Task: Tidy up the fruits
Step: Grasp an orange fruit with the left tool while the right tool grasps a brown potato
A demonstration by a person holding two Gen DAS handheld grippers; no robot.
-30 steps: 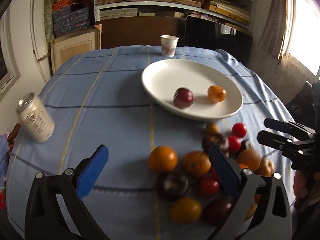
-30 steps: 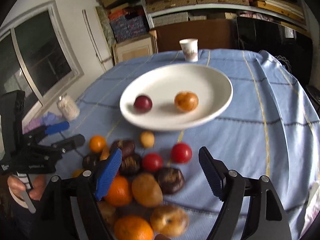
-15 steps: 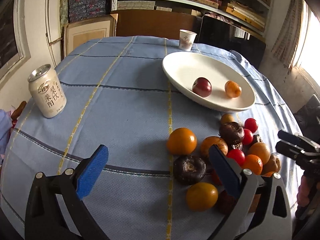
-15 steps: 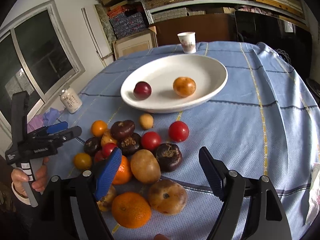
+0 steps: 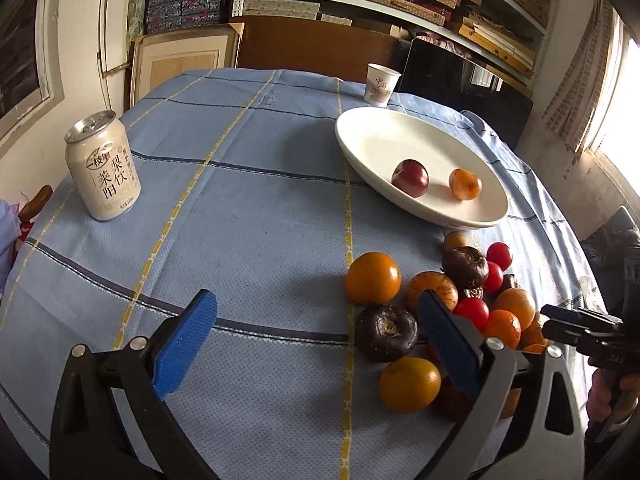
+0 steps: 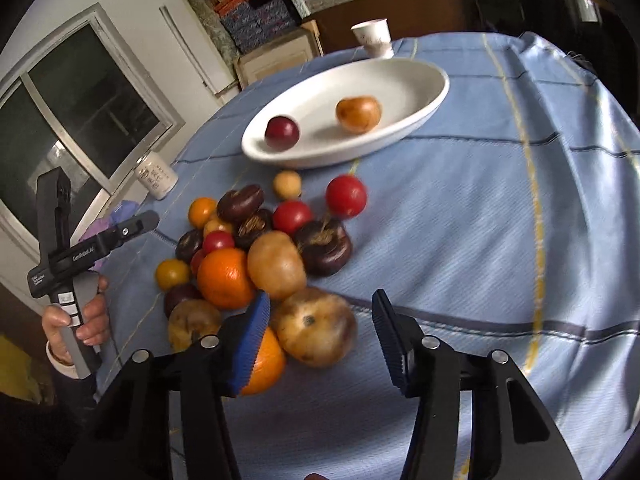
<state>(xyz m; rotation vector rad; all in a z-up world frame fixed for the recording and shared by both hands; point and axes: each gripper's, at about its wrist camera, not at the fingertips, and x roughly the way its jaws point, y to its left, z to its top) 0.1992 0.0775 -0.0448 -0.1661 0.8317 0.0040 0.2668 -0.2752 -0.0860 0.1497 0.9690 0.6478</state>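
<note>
My can [image 5: 103,168] reads 枝伊, 梨饮 and 莱阳; the cup's [image 5: 382,85] characters are too faint to read.
</note>
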